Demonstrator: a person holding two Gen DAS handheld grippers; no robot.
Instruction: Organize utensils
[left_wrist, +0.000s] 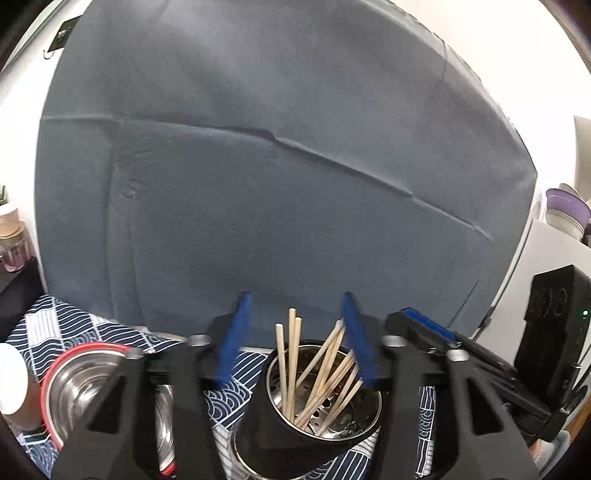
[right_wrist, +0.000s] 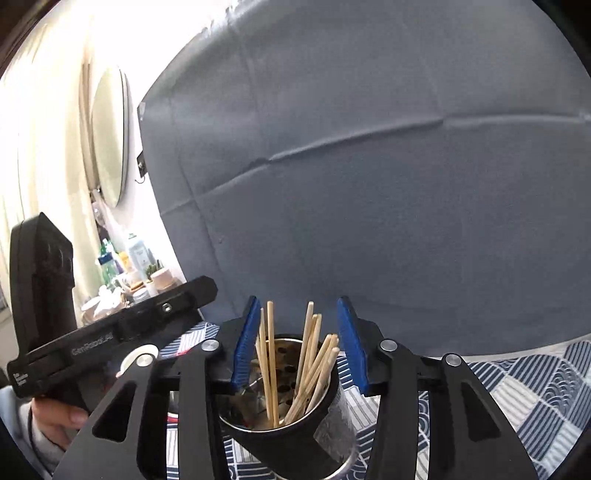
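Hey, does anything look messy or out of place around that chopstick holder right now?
Only slightly: the chopsticks in the holder lean and cross at different angles instead of standing together. Nothing looks spilled or damaged.

A creased grey-blue cloth backdrop (left_wrist: 280, 177) fills the wall behind a table with a blue-and-white patterned tablecloth (right_wrist: 535, 384). A round mirror (right_wrist: 109, 136) hangs beside pale, brightly lit curtains (right_wrist: 40, 147).
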